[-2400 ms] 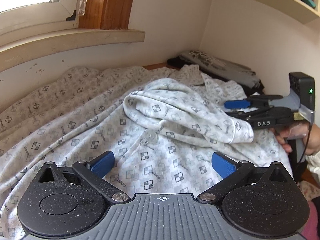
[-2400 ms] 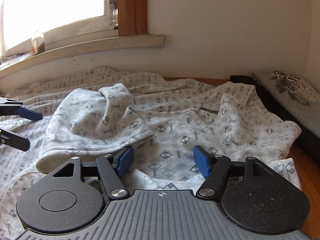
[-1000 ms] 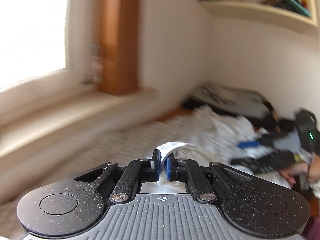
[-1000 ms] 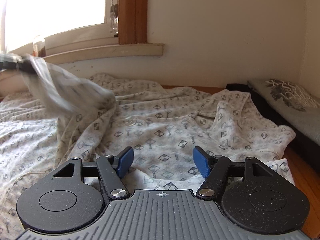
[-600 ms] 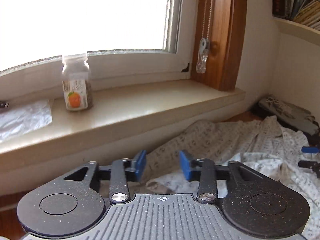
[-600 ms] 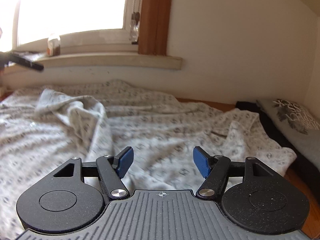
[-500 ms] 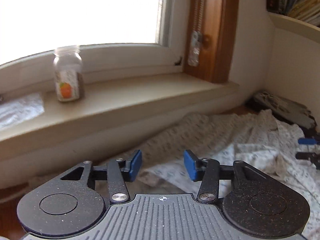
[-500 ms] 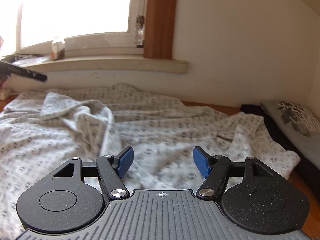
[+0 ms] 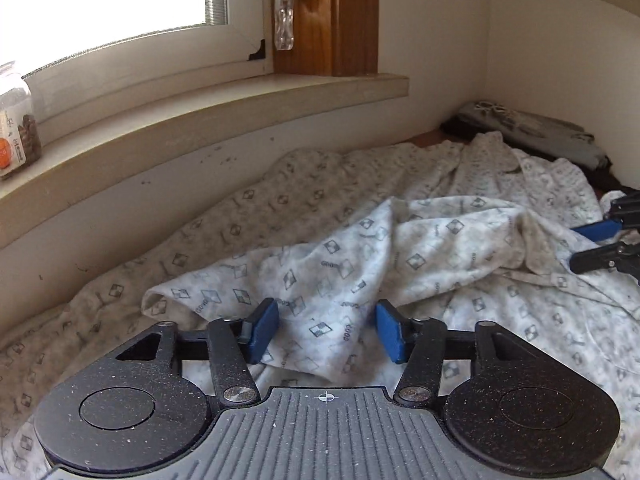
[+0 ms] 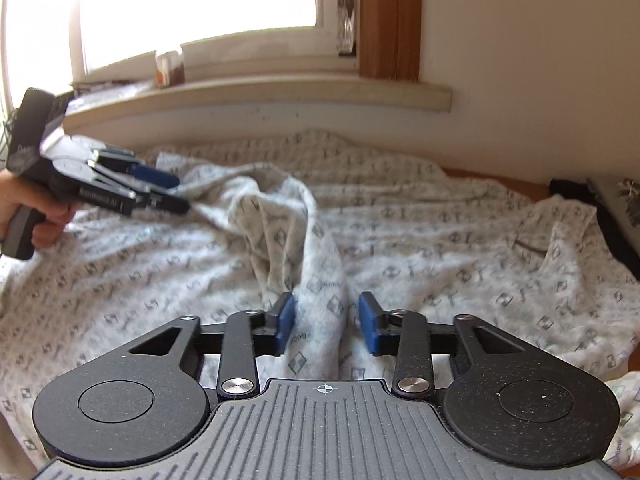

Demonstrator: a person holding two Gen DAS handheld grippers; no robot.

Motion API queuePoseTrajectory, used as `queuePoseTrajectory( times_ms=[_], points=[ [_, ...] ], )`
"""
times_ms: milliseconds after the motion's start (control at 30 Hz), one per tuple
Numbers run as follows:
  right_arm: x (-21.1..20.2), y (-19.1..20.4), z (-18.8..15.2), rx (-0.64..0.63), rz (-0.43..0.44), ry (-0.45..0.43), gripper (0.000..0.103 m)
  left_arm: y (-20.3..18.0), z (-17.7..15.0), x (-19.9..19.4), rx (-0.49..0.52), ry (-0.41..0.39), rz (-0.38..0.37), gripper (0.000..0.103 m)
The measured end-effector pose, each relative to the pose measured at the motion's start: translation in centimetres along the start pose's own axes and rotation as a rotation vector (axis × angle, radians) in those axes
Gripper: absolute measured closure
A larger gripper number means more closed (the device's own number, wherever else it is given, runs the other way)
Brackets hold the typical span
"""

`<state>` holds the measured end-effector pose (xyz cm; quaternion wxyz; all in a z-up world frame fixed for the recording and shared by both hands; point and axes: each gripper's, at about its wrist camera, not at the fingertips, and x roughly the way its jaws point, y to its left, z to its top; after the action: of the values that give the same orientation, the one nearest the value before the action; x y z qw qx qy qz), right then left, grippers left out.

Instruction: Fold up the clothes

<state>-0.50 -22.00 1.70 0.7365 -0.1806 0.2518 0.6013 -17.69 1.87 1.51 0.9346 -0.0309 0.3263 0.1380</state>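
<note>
A: Where's the garment?

B: Large pale grey printed pyjama-style cotton garment (image 10: 400,240) is spread over nearly the whole wooden surface (image 10: 512,179) under the cream windowsill (image 9: 240,104). Rumpled, not flat. Dark folded clothes (image 9: 532,128) are stacked at the far right edge.

A: How will it handle?

B: My read: light, soft, no stiffness at all. It'll drape and sag the moment it's lifted, and loose layers will slide over each other. Nothing fragile apart from maybe small buttons.

A: Any obvious feature to go for?

B: The sleeve (image 10: 288,216), a raised twisted ridge down the middle. Its cuffed end (image 9: 160,300) lies near the wall, just ahead of the left tool.

A: Tool states?

B: Left tool (image 9: 326,330) is spread, blue pads either side of a sleeve fold, pinching nothing. Right tool (image 10: 326,322) is spread too, straddling the near end of the ridge; cloth is between the pads but not clamped.

A: Grip points?

B: Hems and cuff, I'd say: doubled fabric, less slip. Pinch through all layers; a single layer would peel away.
</note>
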Motion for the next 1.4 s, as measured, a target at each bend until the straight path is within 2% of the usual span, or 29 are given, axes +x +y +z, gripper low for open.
queuePoseTrajectory(
  times_ms=[33, 67, 100, 167, 400, 533, 633, 733, 867, 900, 1067, 1167, 1300, 1400],
  points=[
    [0.1, -0.1, -0.1, 0.004, 0.002, 0.006, 0.084, 0.3, 0.2, -0.1, 0.003, 0.008, 0.007, 0.059],
    [0.1, -0.2, -0.1, 0.008, 0.006, 0.006, 0.092, 0.5, 0.3, -0.2, 0.005, 0.009, 0.002, 0.07],
    [0.0, -0.4, -0.2, 0.013, 0.01, 0.005, 0.095, 0.7, 0.3, -0.3, 0.006, 0.011, -0.004, 0.085],
    [-0.5, -0.6, 0.0, 0.015, 0.018, -0.001, 0.098, 1.2, 0.6, -1.0, -0.006, 0.005, -0.018, 0.097],
    [-4.2, 0.0, 0.6, -0.004, 0.065, -0.012, 0.099, 3.7, 1.0, -8.0, 0.033, -0.105, 0.076, 0.099],
    [-7.1, 1.7, 0.6, -0.023, 0.143, -0.006, 0.099, 6.1, 0.4, -13.2, 0.034, -0.147, 0.098, 0.099],
    [-8.3, 4.1, 0.3, -0.061, 0.208, 0.028, 0.099, 6.7, -1.0, -16.2, 0.064, -0.139, 0.095, 0.099],
    [-9.0, 6.6, -0.1, -0.102, 0.262, 0.065, 0.099, 6.9, -3.0, -17.7, 0.086, -0.089, 0.082, 0.095],
    [-8.7, 7.1, 0.0, -0.1, 0.279, 0.081, 0.092, 8.4, -5.3, -19.3, 0.047, -0.079, 0.09, 0.068],
    [-8.7, 6.8, 0.3, -0.09, 0.28, 0.075, 0.091, 8.8, -5.6, -19.6, 0.033, -0.082, 0.096, 0.065],
    [-9.1, 5.6, 1.6, -0.066, 0.258, 0.047, 0.082, 10.9, -5.8, -19.5, -0.028, -0.088, 0.12, 0.066],
    [-9.2, 5.4, 1.7, -0.079, 0.233, 0.041, 0.079, 11.4, -5.8, -18.6, -0.06, -0.085, 0.114, 0.057],
    [-8.7, 5.0, 1.2, -0.082, 0.193, 0.048, 0.077, 11.6, -6.2, -15.8, -0.126, -0.045, 0.067, 0.052],
    [-7.8, 4.0, 0.3, -0.097, 0.127, 0.055, 0.07, 11.6, -6.9, -13.2, -0.183, 0.0, 0.029, 0.051]
  ],
)
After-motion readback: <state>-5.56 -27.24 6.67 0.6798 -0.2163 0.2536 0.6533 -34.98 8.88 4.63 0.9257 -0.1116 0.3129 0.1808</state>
